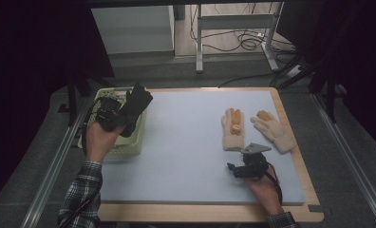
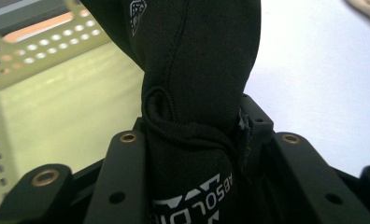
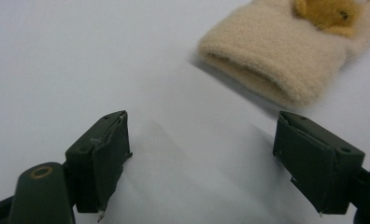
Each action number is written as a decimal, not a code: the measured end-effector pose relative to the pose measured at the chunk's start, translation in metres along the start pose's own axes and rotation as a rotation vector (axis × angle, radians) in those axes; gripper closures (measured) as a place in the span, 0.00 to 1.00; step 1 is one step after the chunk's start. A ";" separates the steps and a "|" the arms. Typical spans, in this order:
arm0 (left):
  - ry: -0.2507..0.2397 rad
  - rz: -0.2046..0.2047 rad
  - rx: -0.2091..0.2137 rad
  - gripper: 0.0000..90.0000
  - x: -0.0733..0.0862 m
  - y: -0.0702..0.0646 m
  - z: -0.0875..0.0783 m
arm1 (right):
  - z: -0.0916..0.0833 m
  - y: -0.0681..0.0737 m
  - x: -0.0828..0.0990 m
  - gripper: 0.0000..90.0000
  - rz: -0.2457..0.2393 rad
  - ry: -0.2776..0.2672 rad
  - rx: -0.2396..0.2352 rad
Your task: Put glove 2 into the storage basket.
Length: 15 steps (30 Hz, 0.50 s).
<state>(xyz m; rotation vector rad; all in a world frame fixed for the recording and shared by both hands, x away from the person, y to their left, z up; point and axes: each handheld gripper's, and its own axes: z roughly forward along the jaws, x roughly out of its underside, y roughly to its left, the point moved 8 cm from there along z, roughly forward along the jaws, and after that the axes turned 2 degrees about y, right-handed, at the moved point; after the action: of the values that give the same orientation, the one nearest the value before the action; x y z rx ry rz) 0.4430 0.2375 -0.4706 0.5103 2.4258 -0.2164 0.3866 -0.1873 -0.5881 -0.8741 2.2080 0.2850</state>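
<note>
Two grippers on the go, and my left gripper [image 1: 129, 111] has the prize: a black glove [image 1: 136, 107], clamped tight between its jaws, hanging above the pale green perforated basket [image 1: 136, 142] at the table's left edge. Looking along the left gripper [image 2: 192, 140], the black glove [image 2: 197, 70] is pinched right at a fold near its cuff, white lettering showing on the fabric, the rest of it rising up out of the top of the frame. Behind it sits the holed wall of the basket [image 2: 47, 51], and off to the other side, the pale blue mat [image 2: 314, 84].

Over on the right, my right gripper [image 1: 236, 170] rests low on the mat [image 1: 186, 142], jaws standing wide apart with nothing between them. From the right gripper [image 3: 202, 163] I see bare mat [image 3: 71, 60] between its pads, and just beyond, the open cuff of a cream knitted glove [image 3: 276, 65]. Up top, that cream glove [image 1: 233, 130] lies flat beside its partner [image 1: 274, 130], near each other, well apart from the basket.
</note>
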 end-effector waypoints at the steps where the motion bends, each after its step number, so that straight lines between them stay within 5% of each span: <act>1: 0.001 -0.005 -0.004 0.69 0.001 0.004 0.000 | 0.000 0.000 0.000 0.20 0.000 0.000 0.000; 15: 0.016 -0.063 -0.084 0.69 0.020 0.060 0.011 | 0.000 0.000 0.000 0.20 0.001 0.001 0.000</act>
<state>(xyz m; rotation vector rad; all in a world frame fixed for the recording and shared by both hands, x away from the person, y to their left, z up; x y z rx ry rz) 0.4593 0.2958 -0.4936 0.4006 2.4572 -0.1371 0.3866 -0.1872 -0.5881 -0.8730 2.2093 0.2859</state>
